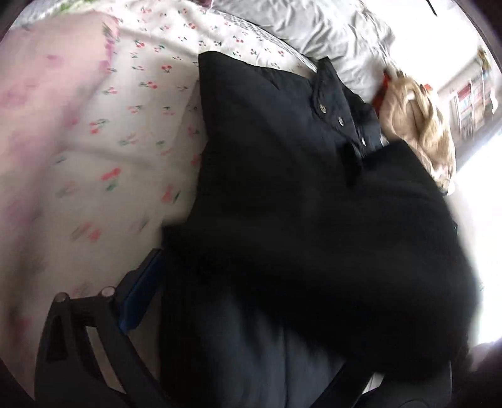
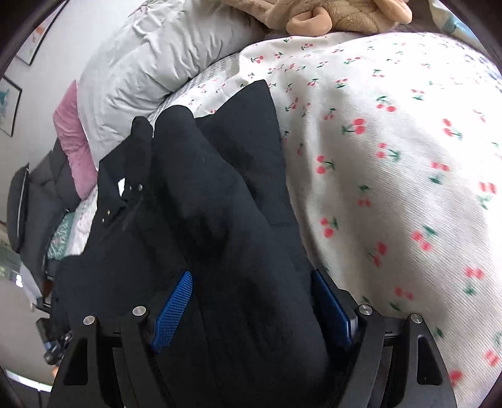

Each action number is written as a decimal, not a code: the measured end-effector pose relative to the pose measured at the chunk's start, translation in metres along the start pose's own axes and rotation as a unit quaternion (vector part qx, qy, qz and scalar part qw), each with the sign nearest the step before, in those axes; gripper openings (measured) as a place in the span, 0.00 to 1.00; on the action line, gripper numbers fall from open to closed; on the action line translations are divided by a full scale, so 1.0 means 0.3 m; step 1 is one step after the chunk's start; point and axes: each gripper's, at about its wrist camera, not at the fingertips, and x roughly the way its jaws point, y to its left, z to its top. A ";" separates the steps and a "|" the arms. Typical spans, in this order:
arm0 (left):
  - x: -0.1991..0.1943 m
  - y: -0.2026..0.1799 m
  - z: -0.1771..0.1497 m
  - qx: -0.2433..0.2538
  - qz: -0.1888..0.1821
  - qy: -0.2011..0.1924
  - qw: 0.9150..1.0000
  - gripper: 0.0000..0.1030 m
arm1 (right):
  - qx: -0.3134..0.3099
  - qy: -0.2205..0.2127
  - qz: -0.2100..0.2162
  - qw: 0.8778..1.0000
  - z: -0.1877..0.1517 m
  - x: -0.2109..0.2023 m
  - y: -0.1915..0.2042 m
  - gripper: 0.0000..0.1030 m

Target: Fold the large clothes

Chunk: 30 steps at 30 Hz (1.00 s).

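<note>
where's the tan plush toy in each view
Left wrist: the tan plush toy is at the right edge, just beyond the black coat's snap collar.
Right wrist: the tan plush toy lies along the top edge, past the cherry-print sheet.
Shared landmark: the grey pillow, next to the toy in both views.
</note>
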 end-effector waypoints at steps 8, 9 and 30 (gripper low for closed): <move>0.040 -0.038 0.052 -0.071 0.032 -0.020 0.997 0.38 | 0.025 -0.022 0.013 0.999 0.005 0.035 0.031 0.31; 0.011 -0.044 0.049 -0.086 0.030 -0.026 0.996 0.34 | 0.028 -0.032 0.018 0.999 0.000 0.003 0.047 0.28; -0.414 -0.156 -0.323 -0.081 0.063 -0.012 0.995 0.35 | 0.023 0.041 -0.022 0.999 -0.267 -0.401 0.091 0.32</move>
